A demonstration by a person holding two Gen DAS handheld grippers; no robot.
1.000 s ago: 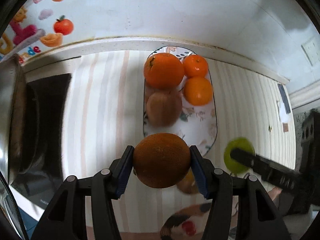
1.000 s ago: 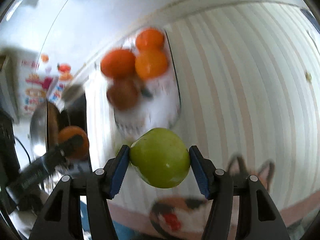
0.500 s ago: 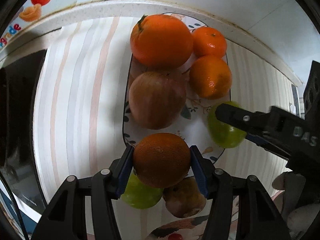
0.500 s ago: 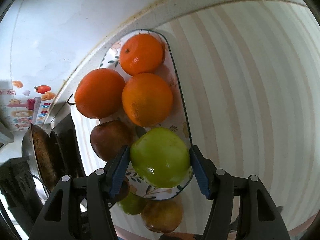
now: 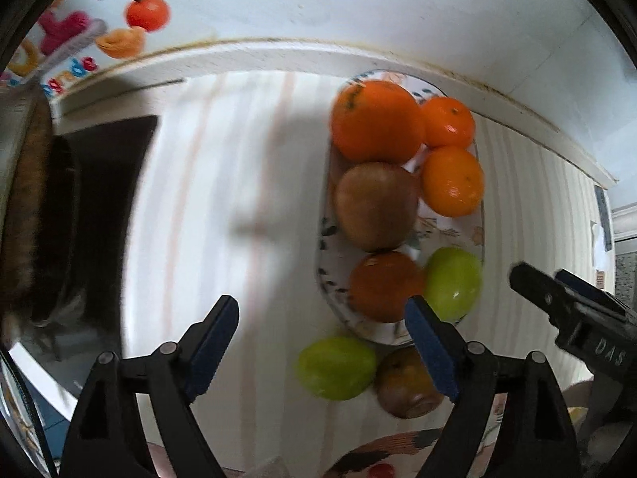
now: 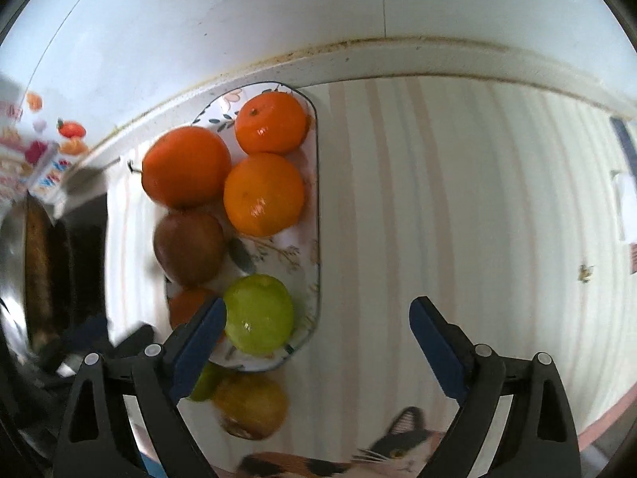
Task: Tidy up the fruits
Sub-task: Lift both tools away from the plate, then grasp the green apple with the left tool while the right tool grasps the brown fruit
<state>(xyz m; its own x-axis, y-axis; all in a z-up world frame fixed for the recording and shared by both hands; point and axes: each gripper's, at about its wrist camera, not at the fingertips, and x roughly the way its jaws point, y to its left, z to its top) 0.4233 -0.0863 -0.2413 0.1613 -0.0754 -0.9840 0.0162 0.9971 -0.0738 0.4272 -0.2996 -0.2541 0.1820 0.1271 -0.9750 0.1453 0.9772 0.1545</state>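
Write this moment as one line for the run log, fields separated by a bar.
left gripper: open | right gripper: open | plate: six fruits | beside plate: green fruit, brown fruit | next: likely those two

Both tools have black plastic arms with silver screws [image 5: 169,347] and blue pads on the fingers [image 6: 436,344]; one is stamped "DAS" [image 5: 609,352].

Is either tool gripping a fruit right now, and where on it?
Nothing is held. The left tool and the right tool are both open and empty; the dark orange and green apple lie on the plate.
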